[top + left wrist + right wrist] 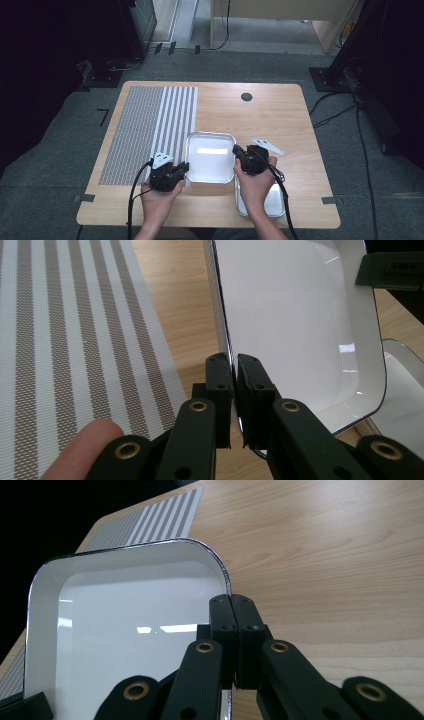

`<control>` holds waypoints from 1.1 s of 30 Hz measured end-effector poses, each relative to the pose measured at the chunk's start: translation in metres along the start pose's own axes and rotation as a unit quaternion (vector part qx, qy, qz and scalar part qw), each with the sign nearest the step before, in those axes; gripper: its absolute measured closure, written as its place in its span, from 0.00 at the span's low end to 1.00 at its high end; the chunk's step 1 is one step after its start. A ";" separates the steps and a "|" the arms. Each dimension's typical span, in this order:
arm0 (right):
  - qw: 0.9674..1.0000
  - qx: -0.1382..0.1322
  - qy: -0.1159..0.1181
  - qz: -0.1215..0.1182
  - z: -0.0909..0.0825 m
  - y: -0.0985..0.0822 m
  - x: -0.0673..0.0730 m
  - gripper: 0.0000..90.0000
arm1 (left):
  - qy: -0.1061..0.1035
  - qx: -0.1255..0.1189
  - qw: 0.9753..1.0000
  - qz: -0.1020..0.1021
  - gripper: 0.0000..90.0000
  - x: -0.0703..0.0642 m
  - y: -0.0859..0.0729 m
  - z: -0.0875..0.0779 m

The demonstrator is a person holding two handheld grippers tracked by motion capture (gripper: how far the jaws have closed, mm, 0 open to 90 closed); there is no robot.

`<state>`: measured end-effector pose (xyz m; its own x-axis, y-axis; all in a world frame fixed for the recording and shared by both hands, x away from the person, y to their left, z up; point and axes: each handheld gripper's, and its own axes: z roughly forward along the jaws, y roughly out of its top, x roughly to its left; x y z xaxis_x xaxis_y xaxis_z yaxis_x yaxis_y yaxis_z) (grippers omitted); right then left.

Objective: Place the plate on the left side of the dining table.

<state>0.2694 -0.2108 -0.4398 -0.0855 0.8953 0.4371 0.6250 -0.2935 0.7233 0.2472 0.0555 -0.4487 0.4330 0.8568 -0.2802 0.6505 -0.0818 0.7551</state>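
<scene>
I have both grippers, left and right, clamped on the tray rim (nine and three o'clock). Grasp done; setting it down remains, I judge, maybe on the mat.

The tray sits right of the striped mat, another tray behind-right.

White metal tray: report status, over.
Left gripper and right gripper shut on opposite rims of rectangular white metal tray. Second steel tray sits near right.
</scene>
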 end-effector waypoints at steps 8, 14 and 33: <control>1.000 0.005 0.003 -0.009 0.014 0.003 0.017 1.00 | 0.008 -0.002 1.000 -0.016 0.96 0.020 0.003 -0.003; 1.000 0.010 0.011 -0.018 0.025 0.008 0.031 1.00 | 0.013 -0.003 1.000 -0.026 0.96 0.033 0.008 -0.009; 0.999 0.030 0.024 -0.030 0.063 0.017 0.072 1.00 | 0.030 -0.002 0.998 -0.057 0.98 0.085 0.022 -0.016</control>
<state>0.3227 -0.1303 -0.4296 -0.1611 0.8930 0.4203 0.6622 -0.2179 0.7169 0.2878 0.1346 -0.4465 0.3189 0.8891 -0.3284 0.6909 0.0191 0.7227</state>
